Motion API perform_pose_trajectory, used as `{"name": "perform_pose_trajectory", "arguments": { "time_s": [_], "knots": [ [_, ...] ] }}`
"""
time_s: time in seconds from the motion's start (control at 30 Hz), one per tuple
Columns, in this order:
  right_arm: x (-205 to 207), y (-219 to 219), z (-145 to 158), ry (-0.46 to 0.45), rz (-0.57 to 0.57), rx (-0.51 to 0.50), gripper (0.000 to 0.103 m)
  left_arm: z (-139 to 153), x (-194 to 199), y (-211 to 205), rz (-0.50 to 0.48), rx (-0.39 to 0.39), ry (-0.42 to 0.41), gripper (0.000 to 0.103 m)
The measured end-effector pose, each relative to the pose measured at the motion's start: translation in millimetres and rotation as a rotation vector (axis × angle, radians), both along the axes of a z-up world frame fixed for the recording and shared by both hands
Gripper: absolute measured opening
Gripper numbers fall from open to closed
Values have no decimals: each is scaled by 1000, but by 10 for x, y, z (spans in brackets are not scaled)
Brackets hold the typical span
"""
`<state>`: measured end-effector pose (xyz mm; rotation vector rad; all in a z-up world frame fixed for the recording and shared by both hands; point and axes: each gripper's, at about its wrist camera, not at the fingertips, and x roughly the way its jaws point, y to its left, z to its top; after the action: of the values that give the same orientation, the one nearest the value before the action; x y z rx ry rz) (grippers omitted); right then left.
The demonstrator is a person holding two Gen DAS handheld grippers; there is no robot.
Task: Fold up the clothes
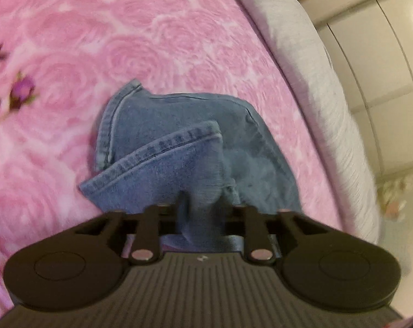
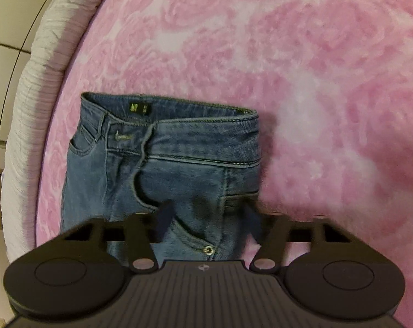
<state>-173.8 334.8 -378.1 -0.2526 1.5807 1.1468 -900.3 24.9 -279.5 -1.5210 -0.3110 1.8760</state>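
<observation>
Pink rose blanket (image 1: 179, 27), grey bed edge (image 1: 302, 68), left claw (image 1: 202, 205) pinching jeans (image 1: 179, 150), right claw (image 2: 206, 218) pinching jeans hip

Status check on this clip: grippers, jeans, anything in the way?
Left gripper shut on jeans at leg hems. Right gripper astride the hip pocket, grip unclear. Pink blanket around jeans, no obstruction seen.

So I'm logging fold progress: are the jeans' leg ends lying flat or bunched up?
Bunched. In the left wrist view the hemmed leg ends overlap, and the left gripper pinches a raised ridge of denim between its fingers.
</observation>
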Motion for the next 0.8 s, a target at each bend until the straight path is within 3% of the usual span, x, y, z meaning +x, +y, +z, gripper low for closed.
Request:
{"name": "perform_pose_trajectory", "arguments": {
  "time_s": [0.07, 0.13, 0.27, 0.37, 0.47, 0.57, 0.6, 0.67, 0.73, 0.8],
  "knots": [
    [7, 5, 64, -5, 26, 22, 9, 107, 2, 108, -69, -15, 66, 8],
    [12, 36, 327, -15, 79, 92, 7, 339, -48, 194, -109, 3, 135, 7],
    [29, 92, 1018, 34, 137, 232, 6, 1102, -150, 184, -132, 67, 346, 5],
    [65, -54, 1526, 44, 190, 298, 6, 1567, -170, -90, -100, 92, 447, 5],
    [214, -499, 1731, 17, 173, 269, 6, 1675, -170, -507, -37, 61, 478, 5],
    [385, -956, 1620, -55, 139, 147, 8, 1152, -133, -906, -1, -112, 435, 13],
    [419, -1064, 1465, -77, 155, 50, 11, 977, -121, -1040, 11, -170, 420, 16],
    [471, -1249, 1092, -114, 212, -180, 28, 496, -35, -1335, 79, -259, 304, 16],
    [529, -1426, 880, -133, 214, -281, 29, 244, 130, -1531, 107, -259, 243, 16],
    [563, -1546, 766, -148, 216, -327, 40, 82, 315, -1622, 98, -258, 213, 16]
  ]
}}
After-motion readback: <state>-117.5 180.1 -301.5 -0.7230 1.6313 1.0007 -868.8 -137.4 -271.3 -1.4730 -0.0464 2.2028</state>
